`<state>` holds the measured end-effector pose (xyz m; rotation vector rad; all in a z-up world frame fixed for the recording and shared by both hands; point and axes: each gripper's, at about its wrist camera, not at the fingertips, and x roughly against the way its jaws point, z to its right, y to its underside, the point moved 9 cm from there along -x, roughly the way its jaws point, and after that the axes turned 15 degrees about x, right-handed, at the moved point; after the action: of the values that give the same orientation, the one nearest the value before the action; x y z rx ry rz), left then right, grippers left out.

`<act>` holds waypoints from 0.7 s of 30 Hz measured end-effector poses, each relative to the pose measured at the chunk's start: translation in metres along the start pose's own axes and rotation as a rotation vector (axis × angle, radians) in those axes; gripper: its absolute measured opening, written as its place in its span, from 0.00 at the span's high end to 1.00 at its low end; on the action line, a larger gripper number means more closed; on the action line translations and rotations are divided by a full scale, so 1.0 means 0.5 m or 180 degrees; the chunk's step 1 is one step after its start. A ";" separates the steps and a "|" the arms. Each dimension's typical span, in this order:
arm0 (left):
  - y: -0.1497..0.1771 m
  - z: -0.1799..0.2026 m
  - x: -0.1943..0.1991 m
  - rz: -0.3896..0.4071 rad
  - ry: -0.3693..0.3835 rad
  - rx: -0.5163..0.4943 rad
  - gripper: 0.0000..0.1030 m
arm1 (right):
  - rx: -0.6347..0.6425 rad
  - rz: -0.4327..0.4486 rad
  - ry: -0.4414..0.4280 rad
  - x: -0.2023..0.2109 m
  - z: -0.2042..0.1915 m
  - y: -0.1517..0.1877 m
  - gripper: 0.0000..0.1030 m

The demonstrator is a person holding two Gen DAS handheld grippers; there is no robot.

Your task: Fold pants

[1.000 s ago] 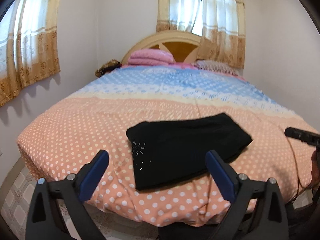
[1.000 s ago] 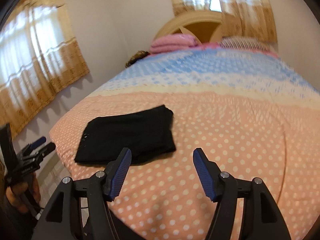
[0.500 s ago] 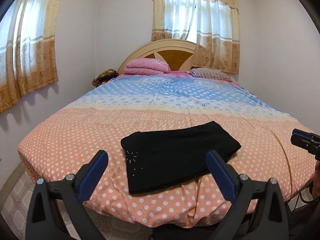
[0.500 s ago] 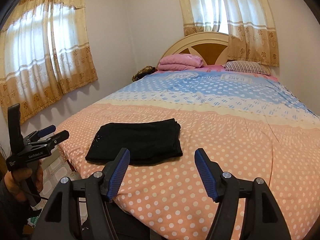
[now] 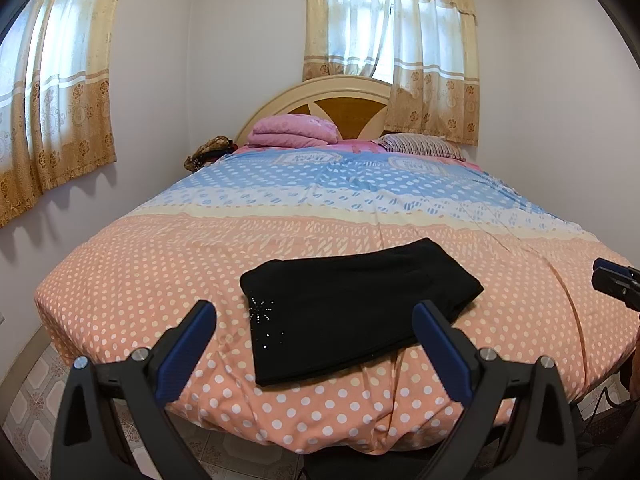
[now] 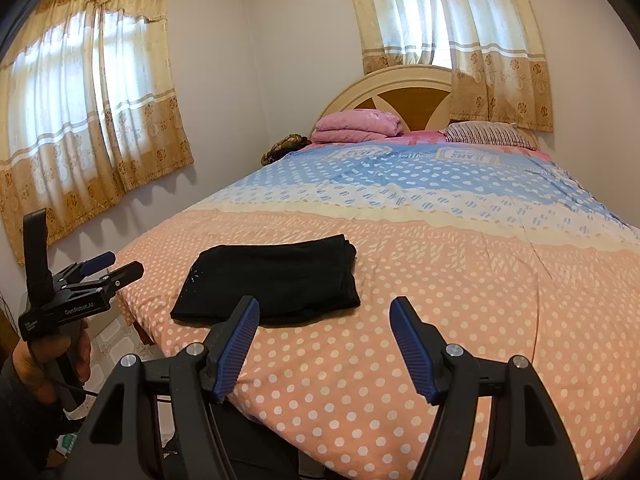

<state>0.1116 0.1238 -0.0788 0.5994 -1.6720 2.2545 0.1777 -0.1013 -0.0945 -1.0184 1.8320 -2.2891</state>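
1. Your left claw (image 5: 314, 318) is wide open and holds nothing. Your right claw (image 6: 324, 316) is wide open and empty too.
2. Both claws have pulled back and up from the bed (image 5: 132, 280) in the last second. The room looks bigger now.
3. The black pants (image 5: 352, 308) lie flat near the foot edge of the bed, folded into a neat block. No claw touches them.
4. I think the folding is done, because you are backing away.
5. Count: two claws, one pair of pants, one bed, one pink folded blanket (image 5: 294, 131), one striped pillow (image 5: 420, 145).
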 end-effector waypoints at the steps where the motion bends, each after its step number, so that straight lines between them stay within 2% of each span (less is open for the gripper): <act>1: 0.000 0.001 0.000 0.0003 -0.0002 0.0000 0.02 | 0.0008 0.0002 -0.0002 0.000 -0.002 -0.001 0.33; 21: -0.010 0.006 0.010 0.0115 -0.0016 -0.0031 0.00 | 0.0160 0.0173 0.0053 0.030 -0.024 -0.022 0.32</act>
<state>0.1102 0.1224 -0.0714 0.5775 -1.7086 2.2701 0.1638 -0.0937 -0.0791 -0.9339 1.7757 -2.3066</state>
